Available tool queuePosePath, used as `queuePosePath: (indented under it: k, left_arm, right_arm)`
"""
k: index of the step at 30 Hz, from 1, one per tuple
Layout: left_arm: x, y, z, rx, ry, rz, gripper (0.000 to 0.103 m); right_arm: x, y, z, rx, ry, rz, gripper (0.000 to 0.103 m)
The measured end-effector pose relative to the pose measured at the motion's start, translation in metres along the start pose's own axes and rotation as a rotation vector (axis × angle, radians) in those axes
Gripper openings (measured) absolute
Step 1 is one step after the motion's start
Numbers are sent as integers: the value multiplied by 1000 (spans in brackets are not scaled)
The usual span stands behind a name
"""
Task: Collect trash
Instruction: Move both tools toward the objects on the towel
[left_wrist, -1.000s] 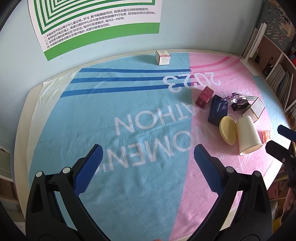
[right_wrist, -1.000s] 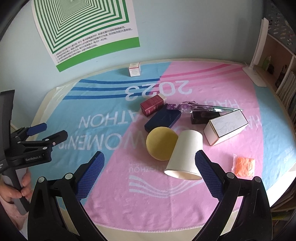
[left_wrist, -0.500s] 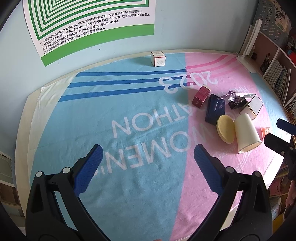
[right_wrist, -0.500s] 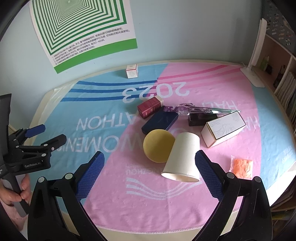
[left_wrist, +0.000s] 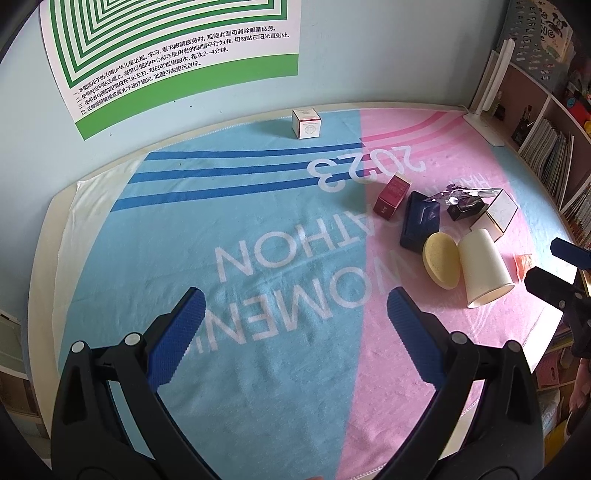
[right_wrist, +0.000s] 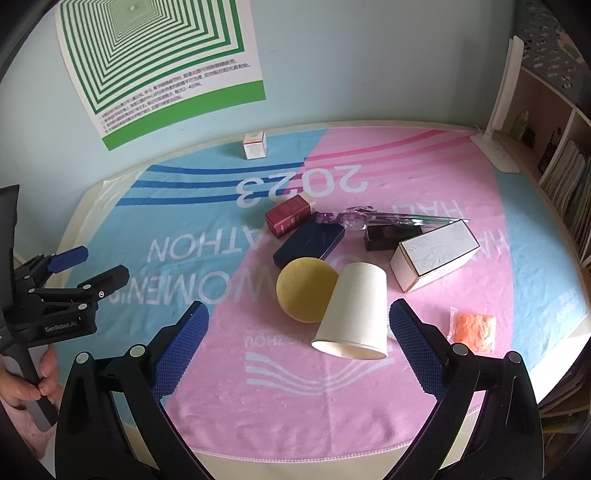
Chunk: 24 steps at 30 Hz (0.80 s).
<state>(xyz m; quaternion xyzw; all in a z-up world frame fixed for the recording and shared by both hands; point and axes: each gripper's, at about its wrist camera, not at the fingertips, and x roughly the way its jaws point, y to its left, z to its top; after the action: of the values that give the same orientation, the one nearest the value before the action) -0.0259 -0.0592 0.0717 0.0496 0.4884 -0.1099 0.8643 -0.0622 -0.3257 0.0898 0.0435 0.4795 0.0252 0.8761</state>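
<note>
A white paper cup (right_wrist: 354, 310) lies on its side on the pink half of the towel, mouth toward me, touching a yellow round sponge (right_wrist: 304, 290). Behind them lie a dark blue case (right_wrist: 310, 243), a red box (right_wrist: 290, 218), a clear plastic wrapper (right_wrist: 384, 218), a black box (right_wrist: 391, 232) and a white carton (right_wrist: 436, 254). An orange packet (right_wrist: 472, 326) lies at the right. My right gripper (right_wrist: 295, 332) is open, just short of the cup. My left gripper (left_wrist: 293, 317) is open and empty over the blue half; the cup (left_wrist: 484, 271) is to its right.
A small white box (left_wrist: 306, 123) stands at the back by the wall with the green poster. A white desk lamp (right_wrist: 498, 147) and bookshelves (right_wrist: 561, 166) are at the right. The blue and pink towel (left_wrist: 258, 258) covers the table.
Both grippers have pulled back and risen a little, so the objects look smaller and further off. Nothing on the towel has moved, and both jaws stay open.
</note>
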Motion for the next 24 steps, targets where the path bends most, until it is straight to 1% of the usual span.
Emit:
queuePosePath:
  k: [24]
  left_arm:
    - [1, -9, 4, 16, 0, -3, 96]
  right_arm:
    - [0, -8, 1, -1, 4, -1, 97]
